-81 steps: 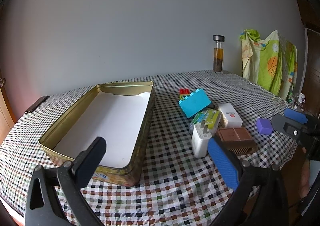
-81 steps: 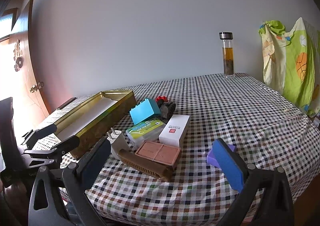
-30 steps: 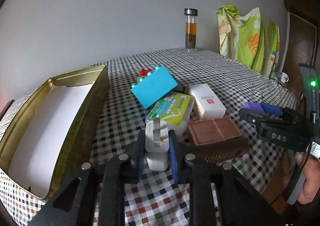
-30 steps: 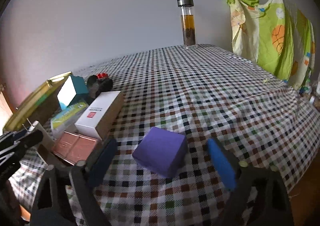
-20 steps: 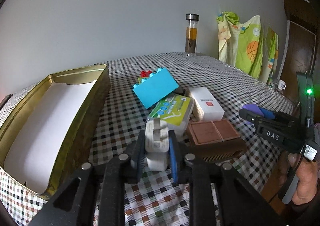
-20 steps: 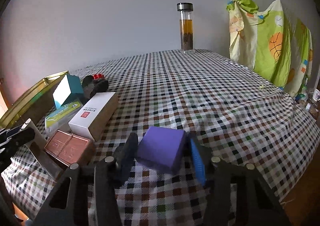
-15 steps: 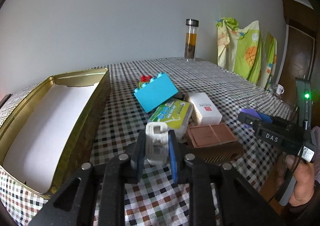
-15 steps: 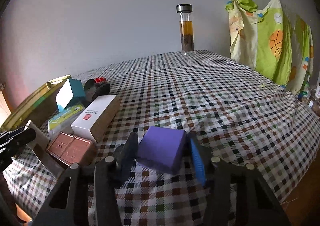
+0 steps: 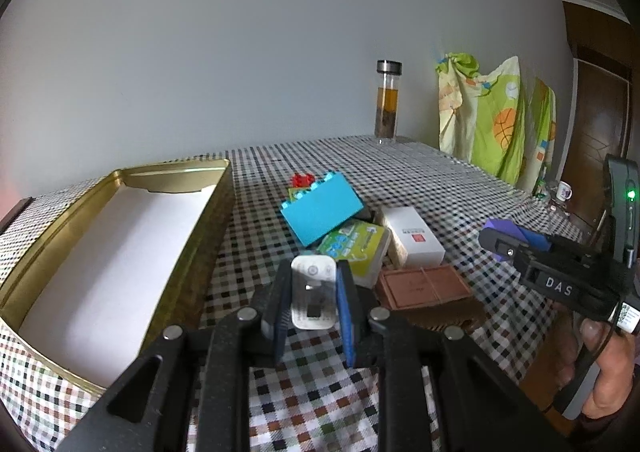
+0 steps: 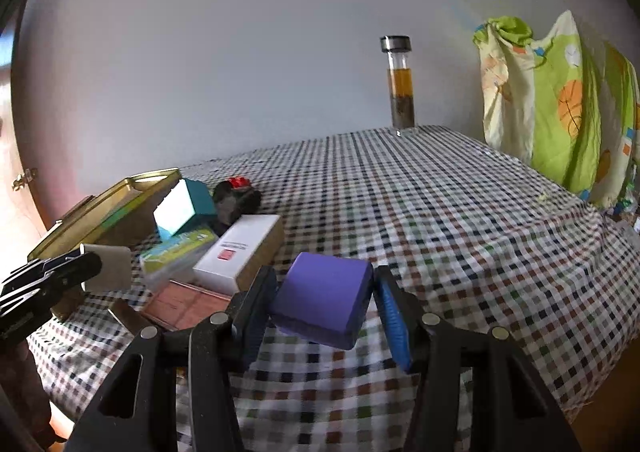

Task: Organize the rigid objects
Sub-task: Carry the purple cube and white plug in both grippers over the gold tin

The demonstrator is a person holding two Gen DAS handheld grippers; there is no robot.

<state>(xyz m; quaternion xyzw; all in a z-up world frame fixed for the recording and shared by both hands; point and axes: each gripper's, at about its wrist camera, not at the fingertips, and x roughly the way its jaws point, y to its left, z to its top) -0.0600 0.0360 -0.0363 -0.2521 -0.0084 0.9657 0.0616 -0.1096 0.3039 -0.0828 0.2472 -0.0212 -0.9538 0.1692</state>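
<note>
L gripper [image 9: 313,302] clamps white charger [image 9: 313,298], long axis running away from cam.

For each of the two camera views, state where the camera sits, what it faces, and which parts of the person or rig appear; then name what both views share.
Left wrist: behind the left gripper, shut on the white charger; faces the gold tin; the person's right hand shows.
Right wrist: behind the right gripper, shut on the purple block; faces the checked table.
Shared: the glass bottle, white box and each other's gripper.
</note>
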